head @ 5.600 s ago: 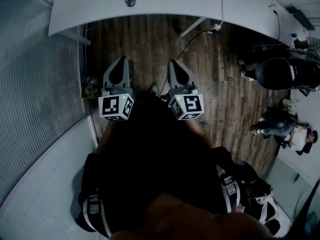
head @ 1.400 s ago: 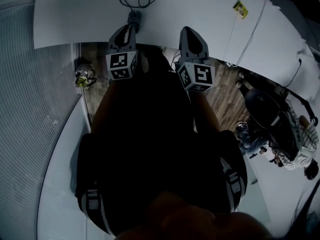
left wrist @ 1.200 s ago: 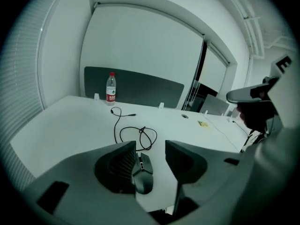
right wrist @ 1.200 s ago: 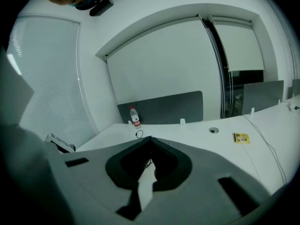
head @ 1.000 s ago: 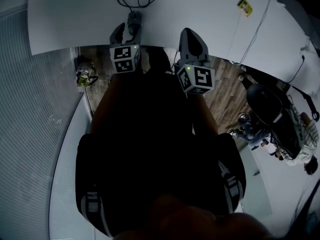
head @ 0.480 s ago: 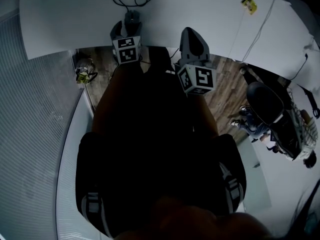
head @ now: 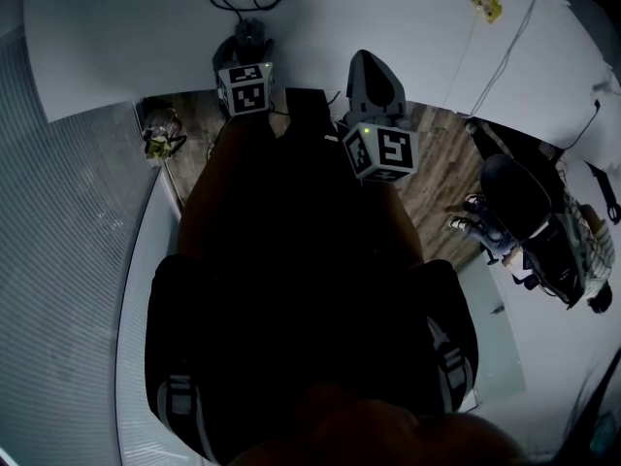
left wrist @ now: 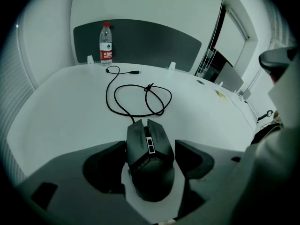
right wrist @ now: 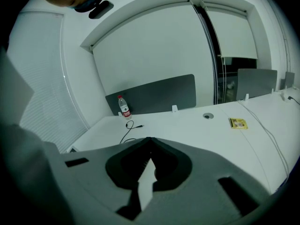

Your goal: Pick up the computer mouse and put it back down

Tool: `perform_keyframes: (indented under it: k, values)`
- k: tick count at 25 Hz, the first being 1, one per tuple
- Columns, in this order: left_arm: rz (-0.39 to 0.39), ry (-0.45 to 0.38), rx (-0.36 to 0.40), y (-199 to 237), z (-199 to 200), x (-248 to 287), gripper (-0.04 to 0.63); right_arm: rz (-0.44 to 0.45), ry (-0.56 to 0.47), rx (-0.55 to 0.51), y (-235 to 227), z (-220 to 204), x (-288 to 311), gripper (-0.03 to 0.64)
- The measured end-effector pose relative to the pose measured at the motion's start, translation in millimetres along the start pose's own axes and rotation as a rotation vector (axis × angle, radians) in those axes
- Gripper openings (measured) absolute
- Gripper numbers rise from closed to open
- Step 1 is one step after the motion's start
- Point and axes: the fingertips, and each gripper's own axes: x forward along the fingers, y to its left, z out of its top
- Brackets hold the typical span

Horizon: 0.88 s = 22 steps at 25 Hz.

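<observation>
The left claw, jaws just opened wide, straddles the mouse, whose long axis runs from 12 to 6 o'clock. The right claw is closed and empty.

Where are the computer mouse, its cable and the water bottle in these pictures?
computer mouse (left wrist: pixel 149 161): left gripper view, on its dark back.
cable (left wrist: pixel 148 87): left gripper view, where the loops cross.
water bottle (left wrist: pixel 106 46): left gripper view, on the middle of its body.
</observation>
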Motion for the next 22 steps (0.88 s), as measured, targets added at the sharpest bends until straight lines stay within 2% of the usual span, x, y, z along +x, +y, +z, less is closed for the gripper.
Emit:
perform_keyframes:
  k: [5, 9, 22]
  values:
    - [0.045, 0.02, 0.027, 4, -2, 7, 0.305, -0.007, 0.016, 0.008, -5, -4, 4, 0.0]
    - [0.073, 0.002, 0.028, 4, 0, 7, 0.304, -0.006, 0.014, 0.008, -7, -5, 4, 0.0]
    - [0.036, -0.036, 0.015, 9, 1, -2, 0.299, -0.021, 0.006, 0.007, -5, -11, -2, 0.0]
